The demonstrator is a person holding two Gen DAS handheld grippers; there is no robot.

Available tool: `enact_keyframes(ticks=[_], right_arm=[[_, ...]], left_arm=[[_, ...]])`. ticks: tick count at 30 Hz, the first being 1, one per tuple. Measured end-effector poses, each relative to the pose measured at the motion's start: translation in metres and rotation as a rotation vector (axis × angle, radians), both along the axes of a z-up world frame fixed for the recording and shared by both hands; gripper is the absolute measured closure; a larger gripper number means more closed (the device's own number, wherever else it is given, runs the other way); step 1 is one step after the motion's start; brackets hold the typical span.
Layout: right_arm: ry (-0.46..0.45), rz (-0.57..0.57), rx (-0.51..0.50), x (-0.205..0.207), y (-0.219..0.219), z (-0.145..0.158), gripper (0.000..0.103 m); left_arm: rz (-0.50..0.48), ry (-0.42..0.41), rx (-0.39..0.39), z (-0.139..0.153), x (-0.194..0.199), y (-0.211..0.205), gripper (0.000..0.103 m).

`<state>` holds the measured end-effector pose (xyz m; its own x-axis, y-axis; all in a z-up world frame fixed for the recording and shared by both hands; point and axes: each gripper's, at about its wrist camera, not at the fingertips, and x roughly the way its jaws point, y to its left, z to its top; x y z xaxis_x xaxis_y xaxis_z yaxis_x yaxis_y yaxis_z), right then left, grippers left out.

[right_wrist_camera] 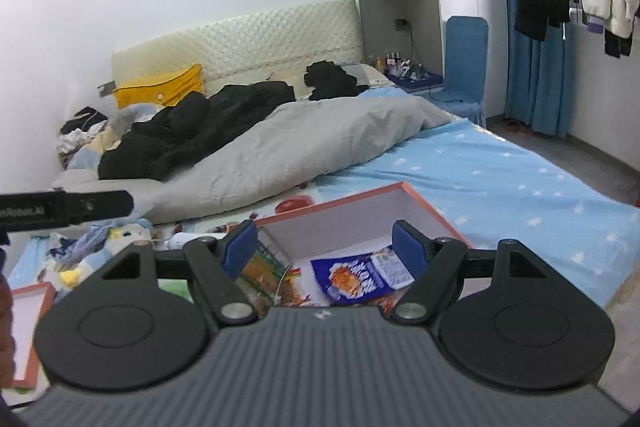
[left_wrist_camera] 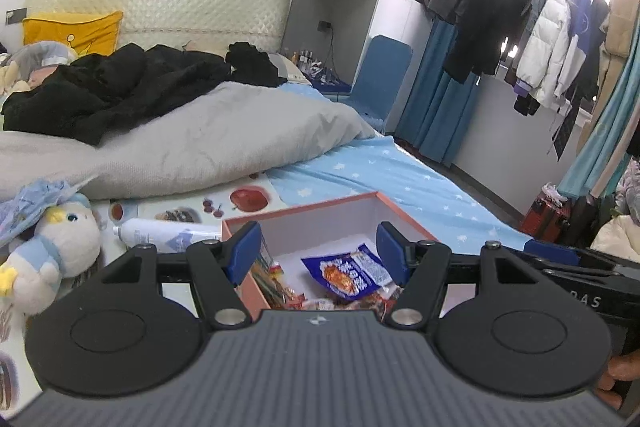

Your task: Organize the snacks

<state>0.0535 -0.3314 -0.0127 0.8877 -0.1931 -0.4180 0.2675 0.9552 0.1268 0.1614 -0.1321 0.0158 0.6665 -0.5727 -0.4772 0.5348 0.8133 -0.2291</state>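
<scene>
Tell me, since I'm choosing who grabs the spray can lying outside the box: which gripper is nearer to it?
Left, probably. The white spray can lies just beyond the left gripper, off its left fingertip. The right gripper hangs over the pink box; there, the can shows further left.

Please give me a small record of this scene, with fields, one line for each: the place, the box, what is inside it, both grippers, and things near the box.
place: bed with a light blue star sheet
box: pink-rimmed open box, white inside, on the bed
contents: blue snack packet on top, more wrapped snacks beside it
left gripper: open, empty, above the box
right gripper: open, empty, above the box
beside box: white bottle lying down, plush penguin
lid: pink-rimmed lid, left of the box
</scene>
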Motion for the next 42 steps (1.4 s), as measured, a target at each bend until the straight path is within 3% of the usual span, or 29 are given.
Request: enact_keyframes(ticks=[3, 19, 42], right_arm=[[0.001, 0.001, -0.04, -0.011, 0.008, -0.002, 0.027], [0.055, -0.02, -0.04, -0.036, 0.029, -0.04, 0.027], [0.069, -0.029, -0.013, -0.036, 0.028, -0.048, 0.027]], left_arm=[[0.008, 0.005, 0.007, -0.005, -0.011, 0.005, 0.034], [0.041, 0.1, 0.031, -0.048, -0.048, 0.029, 0.034], [0.041, 0.123, 0.047, -0.056, -0.045, 0.027, 0.034]])
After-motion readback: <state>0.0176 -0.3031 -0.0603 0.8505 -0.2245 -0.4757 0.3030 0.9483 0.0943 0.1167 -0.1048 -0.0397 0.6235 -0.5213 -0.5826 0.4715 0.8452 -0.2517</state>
